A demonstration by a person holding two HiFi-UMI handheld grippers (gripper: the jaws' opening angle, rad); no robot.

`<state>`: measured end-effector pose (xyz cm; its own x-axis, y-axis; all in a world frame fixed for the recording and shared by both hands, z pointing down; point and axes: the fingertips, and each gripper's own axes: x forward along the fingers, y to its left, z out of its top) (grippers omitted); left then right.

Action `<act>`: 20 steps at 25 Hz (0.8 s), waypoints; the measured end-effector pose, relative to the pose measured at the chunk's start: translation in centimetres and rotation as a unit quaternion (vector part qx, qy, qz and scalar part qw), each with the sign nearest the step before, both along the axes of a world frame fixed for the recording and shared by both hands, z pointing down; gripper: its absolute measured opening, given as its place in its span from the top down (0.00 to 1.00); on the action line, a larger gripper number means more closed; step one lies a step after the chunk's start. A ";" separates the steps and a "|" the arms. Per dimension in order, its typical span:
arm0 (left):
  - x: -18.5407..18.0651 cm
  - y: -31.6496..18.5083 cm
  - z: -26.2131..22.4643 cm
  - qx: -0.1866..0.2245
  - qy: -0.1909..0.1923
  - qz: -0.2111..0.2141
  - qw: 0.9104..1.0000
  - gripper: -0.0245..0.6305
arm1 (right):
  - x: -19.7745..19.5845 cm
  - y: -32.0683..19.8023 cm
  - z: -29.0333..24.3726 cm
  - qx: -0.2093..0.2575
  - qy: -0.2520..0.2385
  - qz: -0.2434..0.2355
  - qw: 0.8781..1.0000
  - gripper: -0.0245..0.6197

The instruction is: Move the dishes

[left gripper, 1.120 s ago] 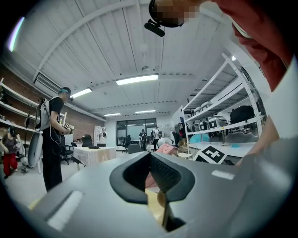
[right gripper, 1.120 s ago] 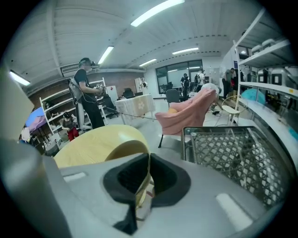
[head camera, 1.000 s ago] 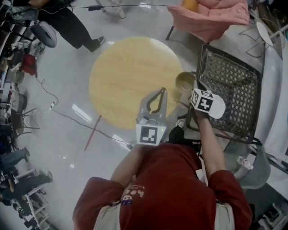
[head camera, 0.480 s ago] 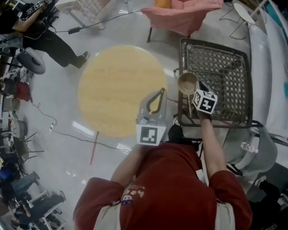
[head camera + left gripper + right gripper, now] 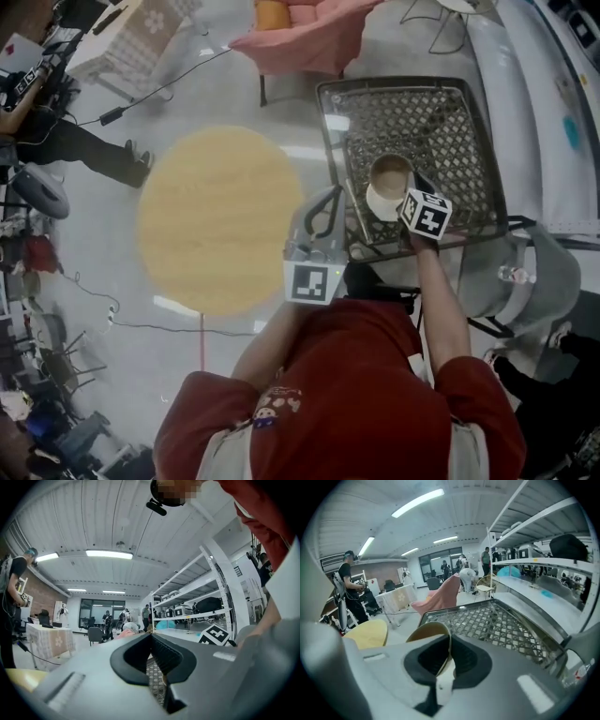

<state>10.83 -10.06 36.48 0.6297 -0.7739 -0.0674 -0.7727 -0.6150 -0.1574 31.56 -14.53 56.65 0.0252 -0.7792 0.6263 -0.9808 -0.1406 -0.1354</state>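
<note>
A bowl [image 5: 388,185], tan inside and white outside, hangs over the near part of a black metal mesh rack [image 5: 441,122]. My right gripper [image 5: 401,194] is shut on its rim. In the right gripper view the bowl's rim [image 5: 426,637] stands edge-on between the jaws of the right gripper [image 5: 449,643], with the mesh rack [image 5: 497,623] just beyond. My left gripper [image 5: 324,214] is shut and holds nothing; it sits between the round wooden table [image 5: 216,220] and the rack. In the left gripper view the left gripper [image 5: 151,638] points level, its jaws together.
A pink-draped chair [image 5: 305,33] stands behind the rack and a grey chair [image 5: 530,272] to its right. A seated person [image 5: 66,131] is at the far left, with cables on the floor. White shelving [image 5: 543,531] runs along the right.
Both grippers have swung to the right. The bowl in the right gripper went from beside the round table's edge to over the mesh rack. The left gripper left the wooden top.
</note>
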 end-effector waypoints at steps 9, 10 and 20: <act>7.6 0.3 0.9 -0.001 -0.007 0.065 0.998 0.95 | 8.7 3.5 1.1 -0.006 -0.002 0.078 0.997 0.94; 8.2 0.5 0.9 -0.006 0.002 0.068 0.998 0.95 | 9.5 3.9 1.2 -0.006 -0.004 0.090 0.996 0.94; 12.9 0.9 0.8 -0.022 0.027 0.109 0.993 0.95 | 14.8 6.5 1.5 -0.001 -0.014 0.148 0.989 0.94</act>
